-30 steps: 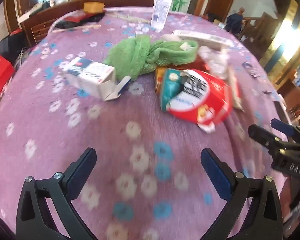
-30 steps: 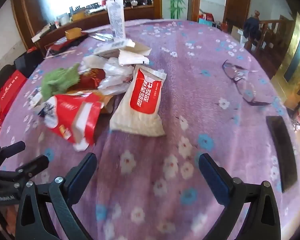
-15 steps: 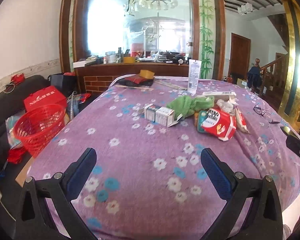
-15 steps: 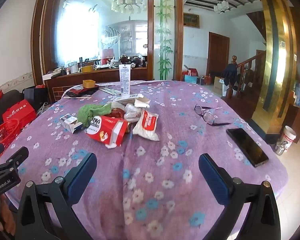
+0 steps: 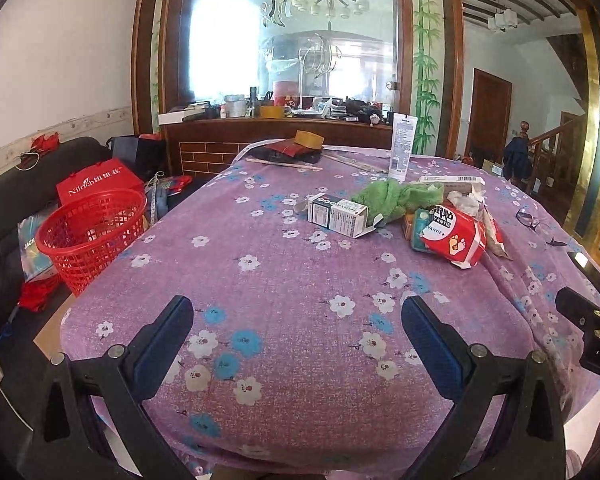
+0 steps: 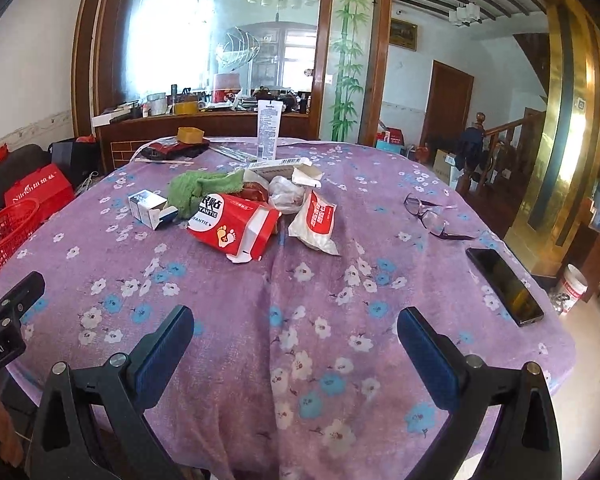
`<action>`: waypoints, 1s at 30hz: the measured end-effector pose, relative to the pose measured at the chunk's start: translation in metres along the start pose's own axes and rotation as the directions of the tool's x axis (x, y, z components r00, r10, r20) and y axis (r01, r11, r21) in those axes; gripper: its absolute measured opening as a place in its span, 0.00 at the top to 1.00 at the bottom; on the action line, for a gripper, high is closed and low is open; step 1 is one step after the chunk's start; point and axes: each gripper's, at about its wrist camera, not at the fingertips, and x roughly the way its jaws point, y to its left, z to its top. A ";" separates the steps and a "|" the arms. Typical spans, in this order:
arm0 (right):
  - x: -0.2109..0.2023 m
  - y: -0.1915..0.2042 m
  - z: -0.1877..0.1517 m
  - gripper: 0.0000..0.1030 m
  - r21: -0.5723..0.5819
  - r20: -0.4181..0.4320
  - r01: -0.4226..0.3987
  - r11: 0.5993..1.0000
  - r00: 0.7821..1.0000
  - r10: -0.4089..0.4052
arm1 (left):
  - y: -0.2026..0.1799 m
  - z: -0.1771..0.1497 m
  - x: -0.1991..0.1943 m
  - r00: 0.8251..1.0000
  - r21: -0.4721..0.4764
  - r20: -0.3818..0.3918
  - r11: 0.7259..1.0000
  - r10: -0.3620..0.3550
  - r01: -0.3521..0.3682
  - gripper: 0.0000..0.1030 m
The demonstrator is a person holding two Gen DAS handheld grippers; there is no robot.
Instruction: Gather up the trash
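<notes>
Both tools hang back at the near edge of the worktop [image 5: 284, 288], each with its fingers spread wide and nothing between them. The trash sits in one cluster well ahead of them: a small white carton [image 5: 337, 215] lying on its side with an open flap, a red packet [image 5: 454, 240], a white-and-red pouch [image 6: 317, 220] and crumpled wrappers by a green cloth [image 5: 396, 197]. From the left tool [image 5: 296, 344] the carton lies ahead and slightly right, its long axis running across the tool's line of reach; the red packet lies farther right. From the right tool [image 6: 296, 348] the red packet is ahead and left, the pouch almost straight ahead. The red basket [image 5: 94, 236] stands off the worktop's left side, so the left tool looks nearer to both the carton and the basket.
</notes>
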 end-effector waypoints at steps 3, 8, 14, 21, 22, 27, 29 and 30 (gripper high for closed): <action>0.001 0.000 -0.002 0.00 0.012 -0.012 -0.014 1.000 1.000 0.014 | 0.001 -0.003 -0.004 1.000 0.005 0.013 1.000 0.003 -0.003 0.00; -0.001 0.000 0.000 0.00 0.031 -0.009 -0.033 0.999 0.999 0.033 | 0.001 -0.004 -0.004 1.000 -0.001 0.014 1.000 -0.002 0.002 0.00; -0.001 -0.004 -0.002 0.00 0.043 -0.008 -0.055 0.998 0.998 0.056 | -0.004 -0.004 -0.001 1.000 0.013 -0.005 1.000 0.000 0.000 0.00; -0.003 -0.007 -0.001 0.00 0.040 0.017 -0.029 0.999 0.999 0.028 | -0.006 -0.004 -0.002 1.000 0.022 -0.005 1.000 0.004 -0.004 0.00; -0.002 -0.007 -0.001 0.00 0.041 0.016 -0.032 0.999 0.999 0.031 | -0.006 -0.005 -0.002 1.000 0.022 -0.006 1.000 0.003 -0.003 0.00; -0.001 -0.005 -0.002 0.00 0.042 0.007 -0.046 0.998 0.999 0.045 | -0.001 -0.004 -0.002 1.000 0.008 -0.008 1.000 0.004 -0.004 0.00; 0.000 -0.003 -0.002 0.00 0.036 0.007 -0.046 0.998 0.999 0.046 | 0.000 -0.004 -0.001 1.000 0.005 -0.013 1.000 0.005 -0.005 0.00; 0.000 -0.002 -0.002 0.00 0.032 0.007 -0.045 0.998 0.999 0.045 | 0.000 -0.004 0.000 1.000 0.005 -0.017 1.000 0.003 -0.003 0.00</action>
